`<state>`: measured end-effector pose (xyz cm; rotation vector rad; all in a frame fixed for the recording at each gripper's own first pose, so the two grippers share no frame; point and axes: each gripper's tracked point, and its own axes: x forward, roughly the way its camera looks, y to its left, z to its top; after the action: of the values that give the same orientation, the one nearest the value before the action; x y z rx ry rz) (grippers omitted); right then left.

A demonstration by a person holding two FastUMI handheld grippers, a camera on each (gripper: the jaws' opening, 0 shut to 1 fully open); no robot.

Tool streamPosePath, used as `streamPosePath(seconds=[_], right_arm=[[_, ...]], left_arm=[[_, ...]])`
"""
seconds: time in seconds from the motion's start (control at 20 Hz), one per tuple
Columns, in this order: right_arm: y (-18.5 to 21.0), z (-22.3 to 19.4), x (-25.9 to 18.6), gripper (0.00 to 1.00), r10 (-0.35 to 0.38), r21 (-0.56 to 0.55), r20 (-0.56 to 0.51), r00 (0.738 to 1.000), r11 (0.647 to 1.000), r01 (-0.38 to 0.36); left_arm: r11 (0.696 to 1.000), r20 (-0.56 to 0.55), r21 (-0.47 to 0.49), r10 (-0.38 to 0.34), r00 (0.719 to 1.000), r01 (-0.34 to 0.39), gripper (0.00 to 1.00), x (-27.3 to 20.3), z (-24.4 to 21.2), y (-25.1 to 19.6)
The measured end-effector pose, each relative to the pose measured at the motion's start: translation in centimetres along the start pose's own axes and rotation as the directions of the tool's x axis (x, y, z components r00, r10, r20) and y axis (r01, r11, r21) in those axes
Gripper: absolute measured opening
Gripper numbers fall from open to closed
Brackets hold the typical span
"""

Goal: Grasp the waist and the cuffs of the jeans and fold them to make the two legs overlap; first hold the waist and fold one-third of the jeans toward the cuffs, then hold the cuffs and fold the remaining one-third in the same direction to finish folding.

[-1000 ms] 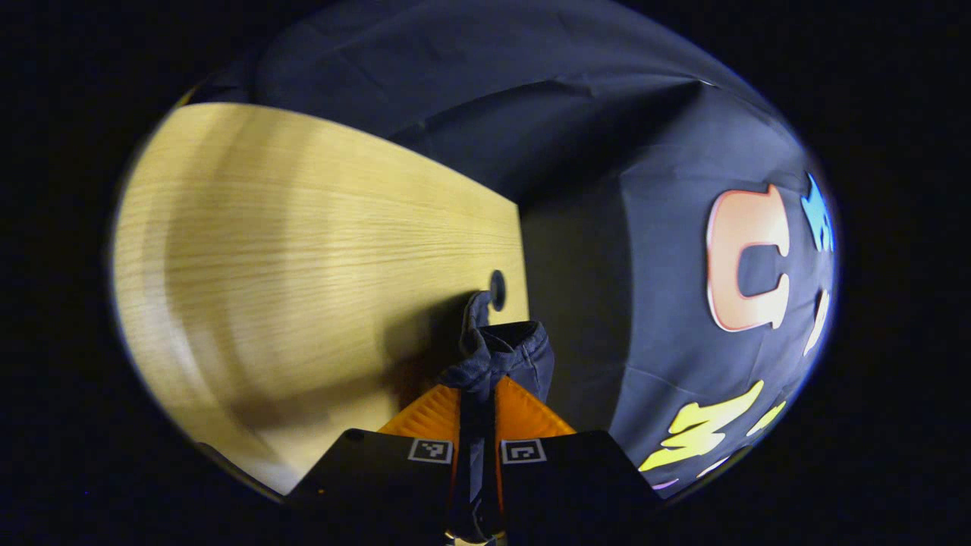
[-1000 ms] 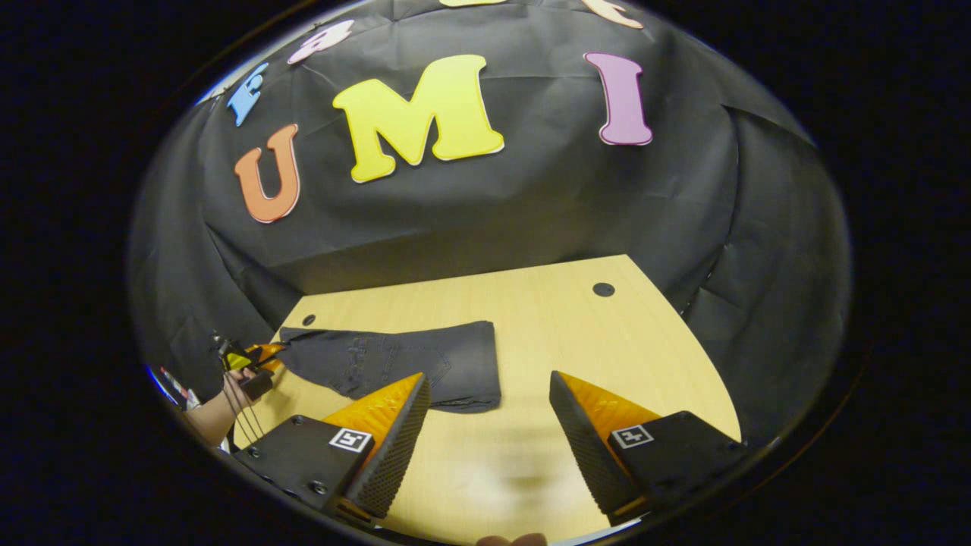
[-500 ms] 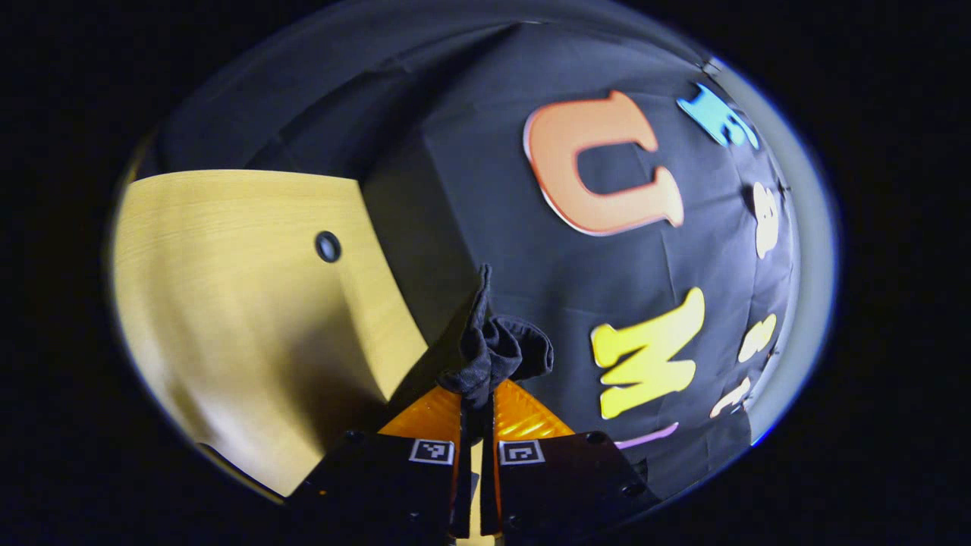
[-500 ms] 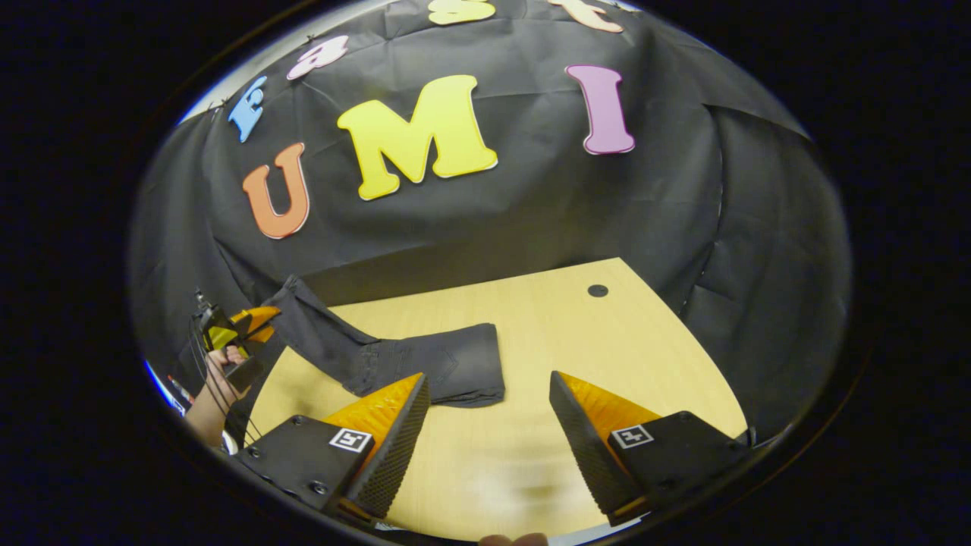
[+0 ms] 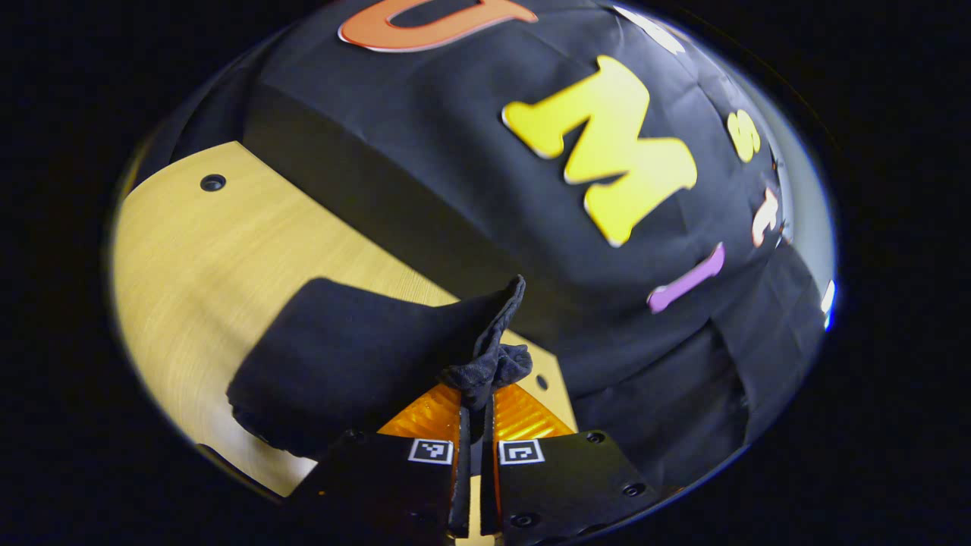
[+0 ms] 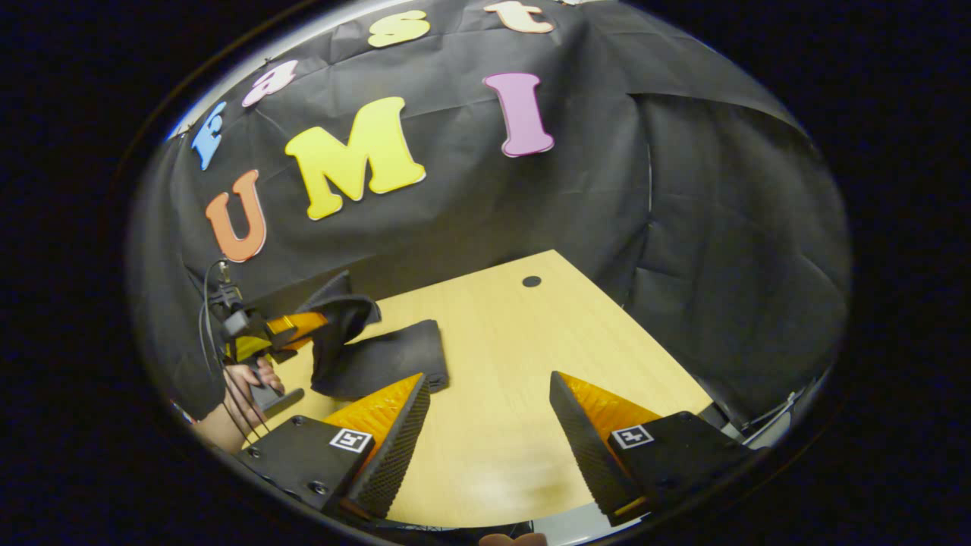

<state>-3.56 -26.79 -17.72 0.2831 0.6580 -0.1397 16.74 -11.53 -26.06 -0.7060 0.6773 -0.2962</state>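
The dark jeans (image 6: 383,356) lie partly folded on the wooden table (image 6: 516,364), with one end raised at the left. My left gripper (image 5: 476,394) is shut on that bunched end of the jeans (image 5: 341,356), held above the folded part. In the right gripper view the left gripper (image 6: 322,322) shows at the left with a hand (image 6: 250,379) on its handle and the dark cloth hanging from it. My right gripper (image 6: 489,413) hovers open over bare table, to the right of the jeans, with nothing between its fingers.
Small round holes (image 6: 532,281) (image 5: 212,182) mark the table's far corners. The black cloth wall (image 6: 683,227) closes in behind and to the right of the table. Cables (image 6: 216,303) hang from the left gripper.
The left gripper has lifted the jeans' end and carried it rightward over the folded part, turning its view along the wall. The right gripper has shifted a little and stays open.
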Motion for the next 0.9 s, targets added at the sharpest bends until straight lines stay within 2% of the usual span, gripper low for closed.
streamPosePath(seconds=[0.1,0.25,0.35,0.5,0.55,0.75,0.9], right_arm=[[-1.2,-0.2,-0.1,0.92,-0.024,0.005,-0.004,1.000,1.000,0.024],[-2.8,-0.5,-0.5,0.93,-0.054,0.010,-0.011,0.998,0.998,0.054],[-3.2,-0.4,-0.2,0.93,-0.061,0.029,-0.013,0.998,0.998,0.061],[-2.9,-0.4,-0.2,0.93,-0.049,0.053,-0.013,0.999,0.997,0.049],[-2.7,-0.4,-0.2,0.98,-0.040,0.049,-0.010,0.999,0.998,0.041],[0.3,0.5,0.8,1.00,0.014,-0.006,0.018,1.000,1.000,-0.014],[3.7,2.3,1.1,1.00,0.073,-0.064,0.069,0.995,0.996,-0.068]], left_arm=[[0.999,-0.042,0.037,0.039,0.998,-0.038,0.10,2.5,-3.2,0.7],[0.993,-0.085,0.088,0.089,0.992,-0.081,0.11,3.5,-5.7,2.0],[0.990,-0.101,0.110,0.101,0.990,-0.090,0.18,4.7,-6.5,2.1],[0.984,-0.121,0.155,0.105,0.987,-0.086,0.79,4.4,-7.2,0.9],[0.980,-0.119,0.179,0.109,0.987,-0.086,1.00,4.5,-7.4,0.7],[0.980,-0.107,0.189,0.087,0.990,-0.066,0.99,2.0,-6.6,-1.1],[0.965,-0.023,0.253,0.081,0.996,-0.073,0.99,-1.6,-3.2,-2.1]])
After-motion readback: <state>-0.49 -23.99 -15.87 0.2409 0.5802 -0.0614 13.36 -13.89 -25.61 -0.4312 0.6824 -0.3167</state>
